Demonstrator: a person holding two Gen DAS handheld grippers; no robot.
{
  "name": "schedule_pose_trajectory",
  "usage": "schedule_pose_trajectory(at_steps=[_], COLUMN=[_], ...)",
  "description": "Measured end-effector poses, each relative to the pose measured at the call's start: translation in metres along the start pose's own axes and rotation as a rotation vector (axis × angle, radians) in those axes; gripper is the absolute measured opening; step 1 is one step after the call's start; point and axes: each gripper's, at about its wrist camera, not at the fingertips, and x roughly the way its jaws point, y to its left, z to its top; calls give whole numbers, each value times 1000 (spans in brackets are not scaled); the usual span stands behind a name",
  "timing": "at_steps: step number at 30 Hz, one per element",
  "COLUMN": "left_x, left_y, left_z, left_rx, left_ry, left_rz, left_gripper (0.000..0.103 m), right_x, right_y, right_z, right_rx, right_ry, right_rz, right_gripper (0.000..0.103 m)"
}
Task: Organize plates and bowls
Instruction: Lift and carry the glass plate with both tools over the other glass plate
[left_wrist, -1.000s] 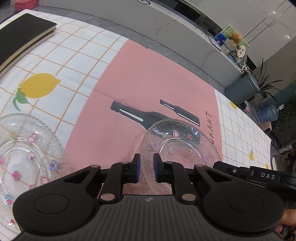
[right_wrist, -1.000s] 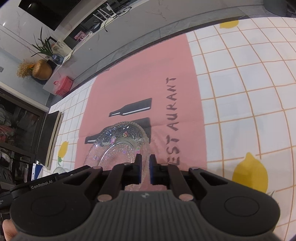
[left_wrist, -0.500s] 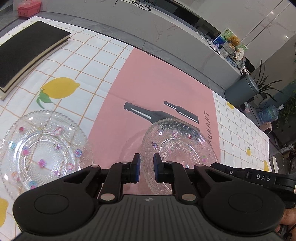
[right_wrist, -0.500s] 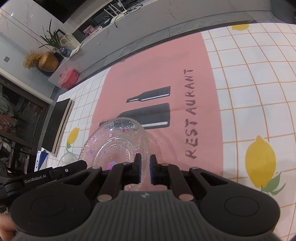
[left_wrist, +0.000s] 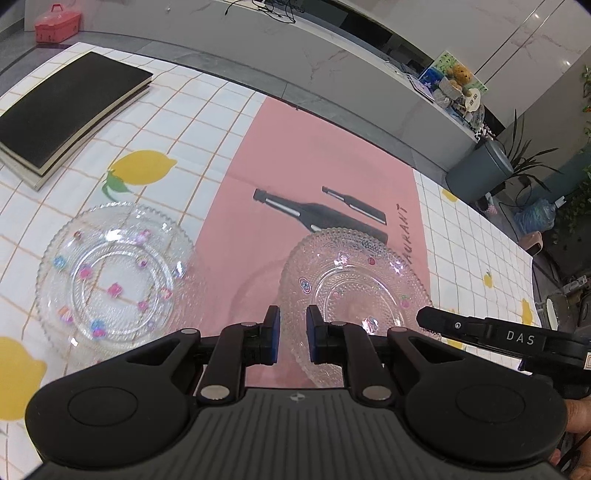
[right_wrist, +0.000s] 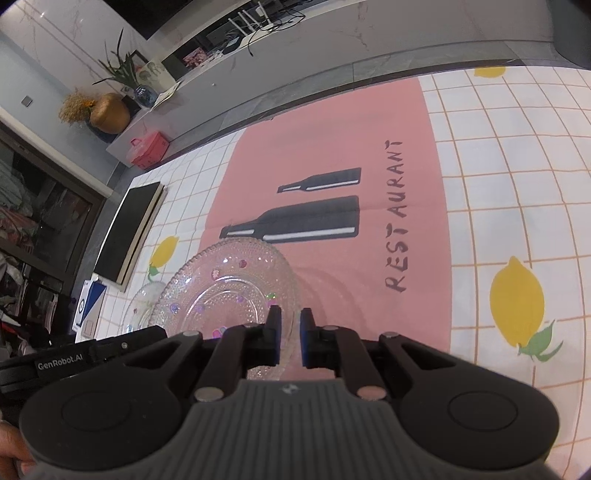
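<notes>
Two-gripper lift of a glass plate (left_wrist: 354, 288) over the pink mat (left_wrist: 310, 173). Left of the mat, a second plate (left_wrist: 110, 277) lay on the worktop (left_wrist: 207, 122). Left gripper (left_wrist: 292, 332) and right gripper (right_wrist: 288, 334) each clenched jaws on the raised plate's rim.

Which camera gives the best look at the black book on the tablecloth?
The left wrist view. There the black book lies near the top left with its whole cover and page edges visible. The right wrist view shows the same book only as a narrow, foreshortened slab at the left, with little detail.
</notes>
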Motion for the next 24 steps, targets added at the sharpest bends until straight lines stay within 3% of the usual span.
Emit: schedule_pose_trajectory(at_steps=[13, 24], left_x=[-26, -27], left_y=[-9, -10], left_z=[-32, -61], left_rx=[21, 20], left_ry=[-19, 18], left_rz=[41, 57], left_gripper=[16, 17], right_x=[-21, -25], right_y=[14, 11], right_z=[-23, -41], right_rx=[-65, -94], right_ry=[-4, 24], right_rz=[2, -12], right_gripper=[9, 9])
